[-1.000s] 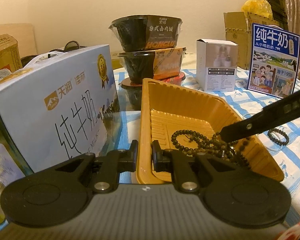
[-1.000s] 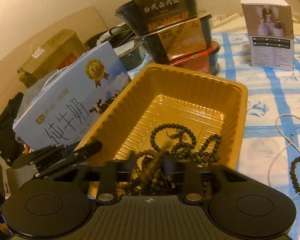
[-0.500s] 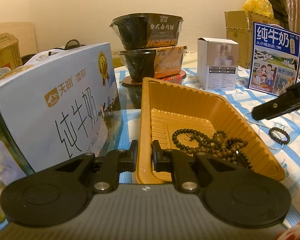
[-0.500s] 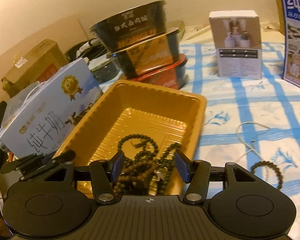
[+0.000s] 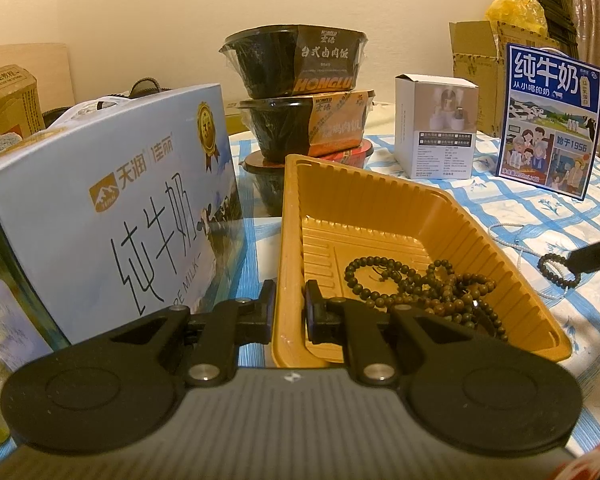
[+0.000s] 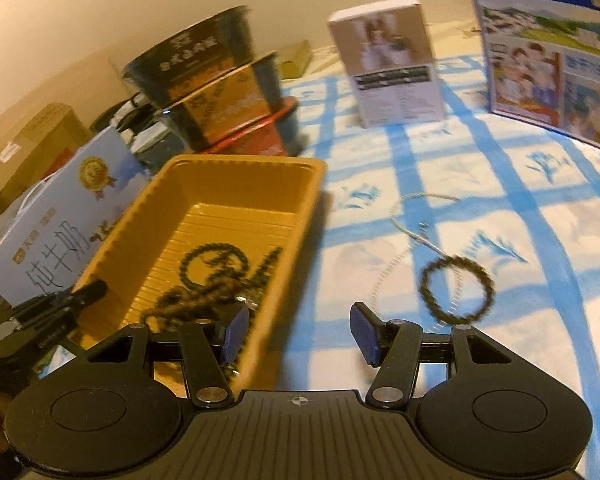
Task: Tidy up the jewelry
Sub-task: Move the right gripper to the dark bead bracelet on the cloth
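Ribbed yellow plastic tray (image 5: 380, 200) gripped at its rim by the left gripper (image 5: 288, 312), round wooden bead strings (image 5: 428, 280) piled inside, dark bead bracelet (image 6: 456, 288) left on checked table cloth (image 6: 500, 184), right gripper (image 6: 296, 332) fingers held wide, empty

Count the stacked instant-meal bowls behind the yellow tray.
3, in one stack: a black bowl on top, an orange-labelled bowl in the middle, a red-lidded bowl at the bottom, partly hidden behind the yellow tray.

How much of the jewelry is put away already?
Partly done: a pile of dark bead strings lies in the yellow tray, which the left gripper pinches by its rim. The right gripper is open and empty. A small bead bracelet and a thin pale necklace still lie on the tablecloth.
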`<state>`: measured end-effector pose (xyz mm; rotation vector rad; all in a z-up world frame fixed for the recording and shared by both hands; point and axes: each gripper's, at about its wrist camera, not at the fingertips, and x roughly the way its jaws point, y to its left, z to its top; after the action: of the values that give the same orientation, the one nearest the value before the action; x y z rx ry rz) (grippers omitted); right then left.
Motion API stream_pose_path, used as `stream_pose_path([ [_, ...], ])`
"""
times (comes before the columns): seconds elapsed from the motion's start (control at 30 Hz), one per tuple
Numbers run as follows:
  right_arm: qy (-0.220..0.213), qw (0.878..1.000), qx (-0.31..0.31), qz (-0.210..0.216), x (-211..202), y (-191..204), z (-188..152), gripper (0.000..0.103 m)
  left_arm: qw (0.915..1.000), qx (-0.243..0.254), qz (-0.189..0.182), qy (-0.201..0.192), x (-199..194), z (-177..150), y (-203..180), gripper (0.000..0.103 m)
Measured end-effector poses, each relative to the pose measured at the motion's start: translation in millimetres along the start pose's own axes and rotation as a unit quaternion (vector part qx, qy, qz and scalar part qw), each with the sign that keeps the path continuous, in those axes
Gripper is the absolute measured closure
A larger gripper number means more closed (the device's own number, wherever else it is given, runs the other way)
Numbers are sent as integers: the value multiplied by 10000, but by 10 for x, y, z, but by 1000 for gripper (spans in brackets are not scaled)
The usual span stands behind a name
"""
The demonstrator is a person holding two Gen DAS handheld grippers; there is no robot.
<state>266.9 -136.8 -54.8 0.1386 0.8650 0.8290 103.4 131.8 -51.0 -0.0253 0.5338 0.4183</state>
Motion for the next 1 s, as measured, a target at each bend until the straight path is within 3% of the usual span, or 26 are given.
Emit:
stream_pose_path([
  [0.6, 43, 9946, 14, -1039, -127, -629, -111, 46, 10000, 31, 32, 33, 9, -22, 10, 89],
  [1.0, 110, 9927, -124, -1198, -35, -724, -56, 46, 10000, 47, 36, 34, 9, -21, 7, 89],
])
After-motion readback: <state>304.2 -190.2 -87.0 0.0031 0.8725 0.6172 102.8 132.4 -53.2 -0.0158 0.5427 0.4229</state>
